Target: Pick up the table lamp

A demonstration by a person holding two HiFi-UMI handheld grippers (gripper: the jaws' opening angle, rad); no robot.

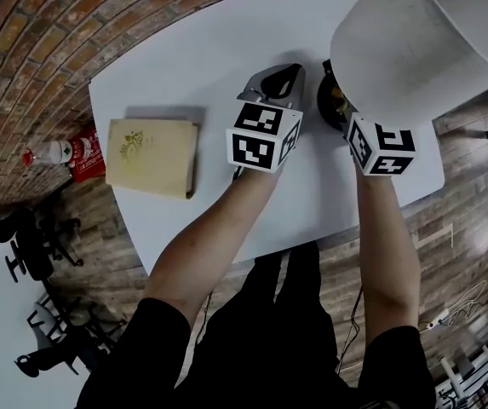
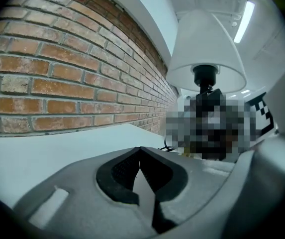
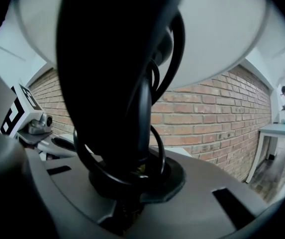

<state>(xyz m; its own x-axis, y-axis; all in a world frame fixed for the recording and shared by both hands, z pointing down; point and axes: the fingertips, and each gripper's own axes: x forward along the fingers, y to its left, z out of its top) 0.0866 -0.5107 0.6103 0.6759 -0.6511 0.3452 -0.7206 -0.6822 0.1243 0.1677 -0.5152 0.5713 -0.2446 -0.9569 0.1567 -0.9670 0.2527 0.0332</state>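
Toward the desk's [image 1: 192, 66] left edge a tan book [image 1: 152, 156] is lying. At centre the left gripper [image 2: 141, 149] is pointing lampward, jaws together, empty. Near the right edge, the right gripper [image 3: 132, 180] is clamping the table lamp [image 1: 422, 41] by its stem [image 3: 117, 83], probably the firmest hold; the shade looks light and dentable.

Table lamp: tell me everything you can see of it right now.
The table lamp has a plain white, cone-shaped shade, fabric-like, over a black stem and a dark round base. It stands upright on the far right part of the white table. A black cord loops loosely round the stem. The right tongs are closed on the lower stem, just above the base.
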